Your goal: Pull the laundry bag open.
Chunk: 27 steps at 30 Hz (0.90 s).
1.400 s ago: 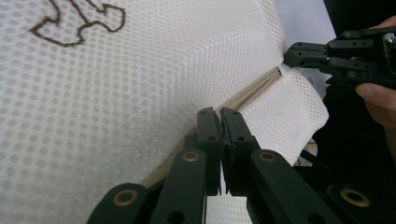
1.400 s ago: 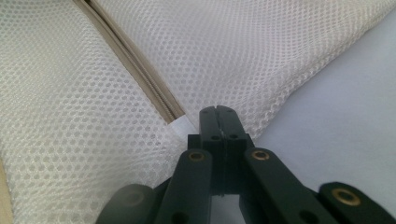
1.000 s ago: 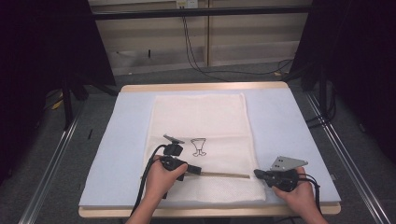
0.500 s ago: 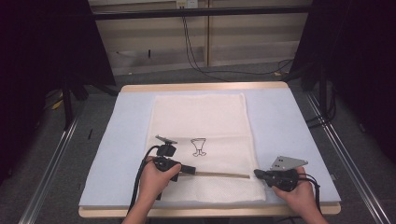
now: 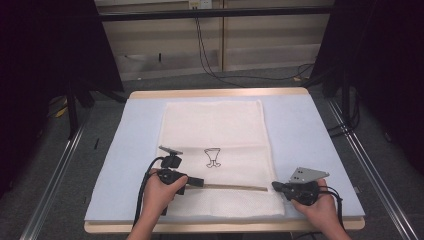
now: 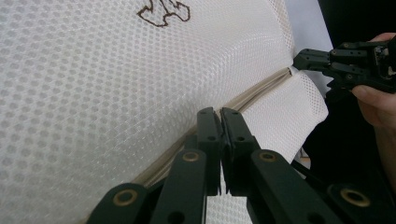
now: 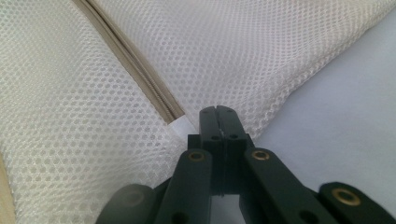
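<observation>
A white mesh bag [image 5: 212, 125] with a dark outline print [image 5: 213, 157] lies flat on the pale blue mat [image 5: 310, 130]. A beige zipper [image 5: 235, 186] runs across the bag's near end and shows as a dark line between my two grippers. My left gripper [image 5: 200, 182] sits shut on the zipper line [image 6: 261, 88], jaws [image 6: 219, 114] pressed together where the pull is; the pull itself is hidden. My right gripper [image 5: 275, 186] is shut at the zipper's right end, pinching the bag's edge beside a small white tab [image 7: 183, 125]. Its jaws [image 7: 218, 112] are closed tight.
The mat covers a wooden table whose front edge [image 5: 225, 227] lies just below the hands. Cables [image 5: 210, 55] trail on the floor beyond the table. Metal rails [image 5: 50, 190] run along both sides. Bare mat [image 7: 336, 116] lies to the bag's right.
My left gripper has slid leftward along the zipper line, and the dark line between the grippers is longer. The right gripper has stayed put.
</observation>
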Motion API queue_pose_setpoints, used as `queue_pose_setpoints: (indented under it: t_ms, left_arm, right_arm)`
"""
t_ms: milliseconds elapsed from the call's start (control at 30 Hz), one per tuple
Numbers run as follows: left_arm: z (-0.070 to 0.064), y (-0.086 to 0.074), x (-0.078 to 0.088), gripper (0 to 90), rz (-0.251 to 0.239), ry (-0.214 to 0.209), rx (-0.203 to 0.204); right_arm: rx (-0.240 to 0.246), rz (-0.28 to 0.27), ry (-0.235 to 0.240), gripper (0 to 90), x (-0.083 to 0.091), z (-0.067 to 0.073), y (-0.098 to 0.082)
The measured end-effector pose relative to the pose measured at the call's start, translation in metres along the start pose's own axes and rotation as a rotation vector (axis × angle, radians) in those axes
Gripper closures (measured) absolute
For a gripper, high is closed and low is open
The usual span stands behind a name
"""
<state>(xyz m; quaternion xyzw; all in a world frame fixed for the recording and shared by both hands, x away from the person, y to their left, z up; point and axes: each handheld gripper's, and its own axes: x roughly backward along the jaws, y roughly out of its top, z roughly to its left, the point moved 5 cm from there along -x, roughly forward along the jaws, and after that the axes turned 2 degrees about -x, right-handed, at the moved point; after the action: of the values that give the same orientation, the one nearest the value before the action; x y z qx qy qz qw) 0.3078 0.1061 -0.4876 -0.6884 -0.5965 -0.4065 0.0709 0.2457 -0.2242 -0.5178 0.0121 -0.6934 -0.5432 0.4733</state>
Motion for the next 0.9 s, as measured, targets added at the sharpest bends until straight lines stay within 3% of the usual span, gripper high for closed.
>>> queue_pose_setpoints:
  t_ms: [633,700,900]
  left_arm:
    - [0.02,-0.014,0.032,87.5,-0.052,0.029,0.06]
    - [0.023,-0.015,0.034,87.5,-0.051,0.041,0.048]
    - [0.028,-0.022,0.046,87.5,-0.072,0.07,0.076]
  right_arm:
    - [0.021,0.003,-0.008,90.0,0.0,0.001,0.0]
    - [0.021,0.003,-0.007,90.0,0.0,0.001,0.0]
    - [0.01,0.002,0.007,90.0,0.0,0.0,0.0]
